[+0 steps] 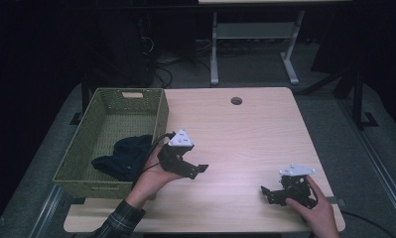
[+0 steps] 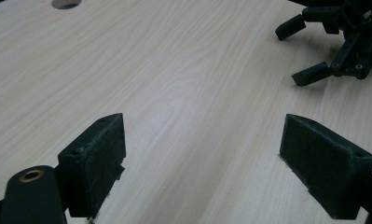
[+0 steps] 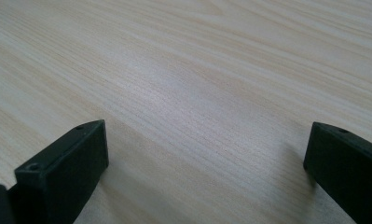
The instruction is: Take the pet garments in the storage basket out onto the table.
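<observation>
Nearest, at the right, the right hand-held gripper (image 1: 269, 193) is held wide over bare desk (image 1: 245, 134), gripping nothing. Farther left, the left hand-held gripper (image 1: 198, 170) is likewise spread wide and empty. Beyond it, a dark cloth (image 1: 121, 156) is seen lying inside the green basket (image 1: 161, 111).

The bench (image 1: 245, 129) is bare wood from its middle to the right edge and far corners. A green basket (image 1: 162, 116) walls off the left edge.
</observation>
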`<state>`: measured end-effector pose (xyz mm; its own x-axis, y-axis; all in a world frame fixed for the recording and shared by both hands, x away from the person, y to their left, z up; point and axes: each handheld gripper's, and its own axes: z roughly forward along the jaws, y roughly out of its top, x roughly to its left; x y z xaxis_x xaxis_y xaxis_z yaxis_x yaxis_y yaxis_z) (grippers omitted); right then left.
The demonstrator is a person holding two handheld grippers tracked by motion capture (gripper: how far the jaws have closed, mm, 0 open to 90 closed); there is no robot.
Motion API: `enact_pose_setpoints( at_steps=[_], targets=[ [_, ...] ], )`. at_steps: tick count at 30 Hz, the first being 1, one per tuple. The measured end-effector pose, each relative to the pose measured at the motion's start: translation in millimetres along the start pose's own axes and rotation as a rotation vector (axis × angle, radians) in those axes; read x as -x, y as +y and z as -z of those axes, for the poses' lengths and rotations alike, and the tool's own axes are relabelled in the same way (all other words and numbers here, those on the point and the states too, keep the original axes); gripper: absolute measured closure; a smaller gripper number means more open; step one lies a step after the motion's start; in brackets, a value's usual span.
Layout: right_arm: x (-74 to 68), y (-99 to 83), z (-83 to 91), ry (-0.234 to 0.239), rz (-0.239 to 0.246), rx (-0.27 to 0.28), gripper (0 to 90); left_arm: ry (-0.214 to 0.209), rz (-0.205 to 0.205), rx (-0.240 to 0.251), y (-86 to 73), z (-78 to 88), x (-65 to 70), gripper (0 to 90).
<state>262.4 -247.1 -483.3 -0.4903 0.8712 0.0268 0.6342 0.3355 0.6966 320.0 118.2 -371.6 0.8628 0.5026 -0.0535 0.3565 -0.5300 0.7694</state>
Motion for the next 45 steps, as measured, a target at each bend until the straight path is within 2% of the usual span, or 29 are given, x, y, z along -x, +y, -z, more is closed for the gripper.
enact_pose_setpoints(
  at_steps=[4, 10, 19, 30, 37, 39, 45],
  targets=[
    [0.0, 0.0, 0.0, 0.0, 0.0, 0.0, 0.0, 0.005, -0.003, 0.004, 5.3, 7.9, -5.1, 13.9],
    [0.0, 0.0, 0.0, 0.0, 0.0, 0.0, 0.0, 0.008, 0.022, 0.02, 8.4, 18.8, -13.4, 13.8],
    [0.0, 0.1, 0.0, 0.0, 0.0, 0.0, 0.0, 0.017, 0.053, 0.024, 4.5, 31.6, -23.2, 12.8],
    [0.0, 0.1, -0.1, 0.0, 0.0, 0.0, 0.0, 0.05, 0.053, 0.014, -0.8, 49.7, -34.1, 13.9],
    [0.0, 0.1, -0.1, 0.0, 0.0, 0.0, 0.0, 0.063, 0.087, 0.027, -5.8, 63.5, -44.3, 14.4],
    [0.0, 0.1, -0.1, 0.0, 0.0, 0.0, 0.0, 0.057, 0.089, 0.021, -7.3, 67.3, -46.5, 18.7],
    [0.0, 0.1, -0.1, 0.0, 0.0, 0.0, 0.0, 0.09, 0.096, 0.01, -11.9, 78.3, -53.9, 18.7]
  ],
)
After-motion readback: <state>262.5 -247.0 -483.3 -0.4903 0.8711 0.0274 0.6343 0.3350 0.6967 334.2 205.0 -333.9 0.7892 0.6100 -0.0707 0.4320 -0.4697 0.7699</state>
